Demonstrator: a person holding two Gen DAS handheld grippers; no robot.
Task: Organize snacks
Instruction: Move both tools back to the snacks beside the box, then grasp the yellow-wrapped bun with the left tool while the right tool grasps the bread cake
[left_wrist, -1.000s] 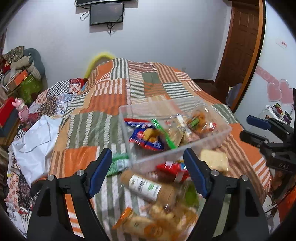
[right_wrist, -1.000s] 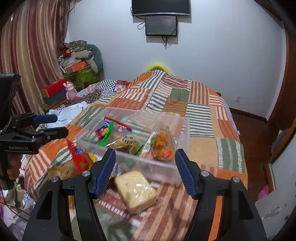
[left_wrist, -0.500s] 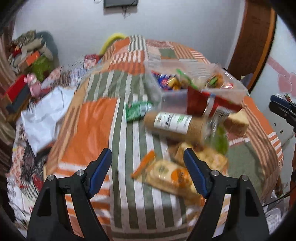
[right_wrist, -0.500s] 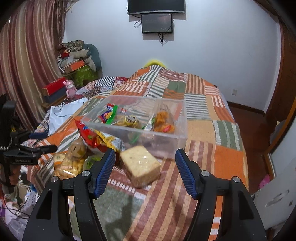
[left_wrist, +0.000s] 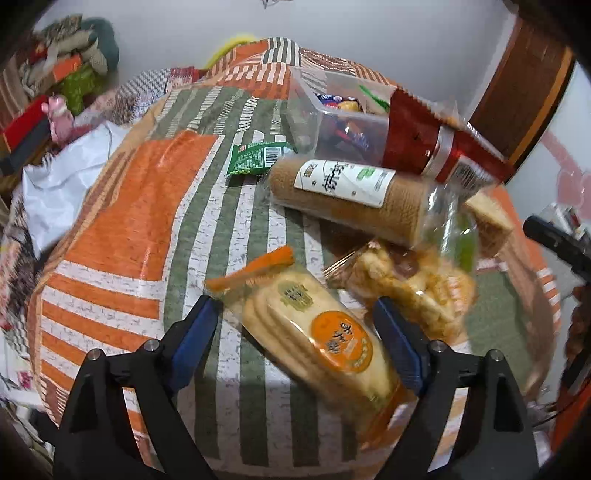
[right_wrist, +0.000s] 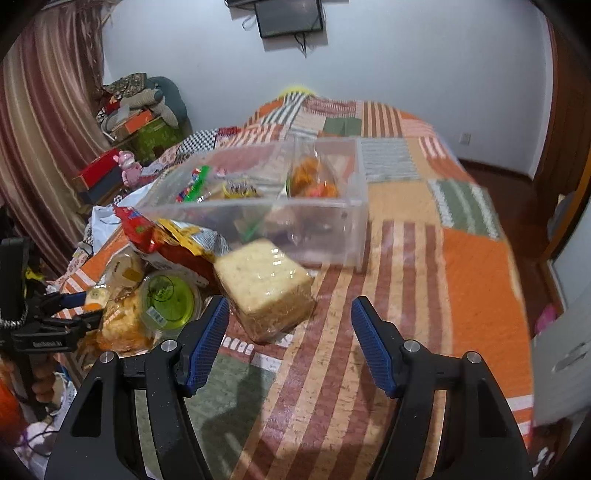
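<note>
Loose snacks lie on a patchwork bed beside a clear plastic bin (right_wrist: 332, 218) that holds several packets; the bin also shows in the left wrist view (left_wrist: 332, 122). My left gripper (left_wrist: 295, 332) is open, its jaws either side of a pack of pale crackers (left_wrist: 317, 328) with an orange label. Beyond it lie a bag of fried snacks (left_wrist: 410, 288), a brown biscuit roll (left_wrist: 347, 195), a red packet (left_wrist: 436, 144) and a green packet (left_wrist: 255, 157). My right gripper (right_wrist: 290, 334) is open and empty, just short of a wrapped sponge cake block (right_wrist: 264, 288).
A green-lidded cup (right_wrist: 168, 299) and red chip bag (right_wrist: 166, 240) lie left of the cake. A white bag (left_wrist: 62, 181) lies at the bed's left edge. Boxes and clutter (right_wrist: 140, 125) stand by the curtain. The bed drops off at its front and right edges.
Both grippers dropped lower and closer to the snack pile. The left one now straddles the cracker pack; the right one has neared the cake block. Both stayed open.
</note>
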